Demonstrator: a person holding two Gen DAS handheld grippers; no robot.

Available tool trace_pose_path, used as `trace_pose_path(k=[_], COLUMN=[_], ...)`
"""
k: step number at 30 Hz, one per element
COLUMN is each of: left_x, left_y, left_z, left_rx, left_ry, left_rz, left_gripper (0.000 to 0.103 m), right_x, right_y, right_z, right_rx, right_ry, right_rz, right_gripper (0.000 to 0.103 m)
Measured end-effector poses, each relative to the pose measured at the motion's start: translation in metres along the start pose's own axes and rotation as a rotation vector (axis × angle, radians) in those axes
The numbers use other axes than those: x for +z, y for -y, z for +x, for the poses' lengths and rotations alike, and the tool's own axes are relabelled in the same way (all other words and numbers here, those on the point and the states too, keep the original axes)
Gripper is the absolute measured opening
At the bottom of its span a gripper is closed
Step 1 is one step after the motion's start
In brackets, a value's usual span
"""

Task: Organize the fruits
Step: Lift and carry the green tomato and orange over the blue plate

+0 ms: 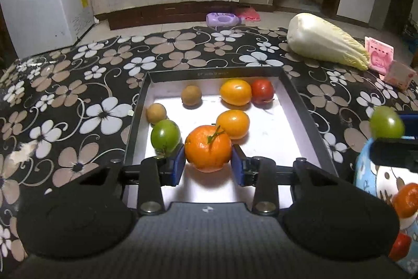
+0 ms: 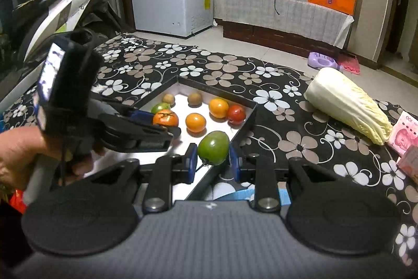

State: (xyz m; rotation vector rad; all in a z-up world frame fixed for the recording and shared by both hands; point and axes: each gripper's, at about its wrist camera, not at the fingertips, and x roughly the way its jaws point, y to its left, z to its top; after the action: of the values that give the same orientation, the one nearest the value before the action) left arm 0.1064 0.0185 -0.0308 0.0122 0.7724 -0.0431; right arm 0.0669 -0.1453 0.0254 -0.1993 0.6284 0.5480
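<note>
A black-rimmed white tray (image 1: 300, 106) sits on the flowered cloth and holds several fruits. My left gripper (image 1: 208, 166) is shut on a tangerine (image 1: 207, 148) with a green stem, low over the tray's near part. A green fruit (image 1: 165, 135), two brown fruits, two orange fruits (image 1: 235, 92) and a red fruit (image 1: 262, 91) lie in the tray. My right gripper (image 2: 213, 161) is shut on a green fruit (image 2: 213, 147), above the tray's near right rim (image 2: 245, 127). That gripper and fruit (image 1: 386, 122) also show at the right of the left wrist view.
A blue and white patterned bowl (image 1: 365, 174) at the near right holds an orange fruit (image 1: 406, 199) and a red one. A napa cabbage (image 1: 326, 41), banknotes (image 1: 380, 54) and a small pink box (image 1: 398, 75) lie at the right. A white freezer (image 1: 47, 9) stands beyond.
</note>
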Motion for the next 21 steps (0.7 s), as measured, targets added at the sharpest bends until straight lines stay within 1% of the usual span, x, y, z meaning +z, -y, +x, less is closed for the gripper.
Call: trace_pose_path(k=[11,21], left_x=[-0.011,-0.016], left_y=[0.004,0.016], left_z=[-0.035,-0.061], left_rx=[0.007,-0.015], left_ry=[0.024,0.055], left_rz=[-0.010,-0.016], left_gripper=[0.043,0.043], right_x=[-0.006,-0.013], right_y=[-0.010,-0.014], right_z=[-0.007,-0.020], right_rx=[0.014,0.007], right_ry=[0.000,0.010], right_rz=[-0.003,0.013], right_gripper=[0.029,0.029])
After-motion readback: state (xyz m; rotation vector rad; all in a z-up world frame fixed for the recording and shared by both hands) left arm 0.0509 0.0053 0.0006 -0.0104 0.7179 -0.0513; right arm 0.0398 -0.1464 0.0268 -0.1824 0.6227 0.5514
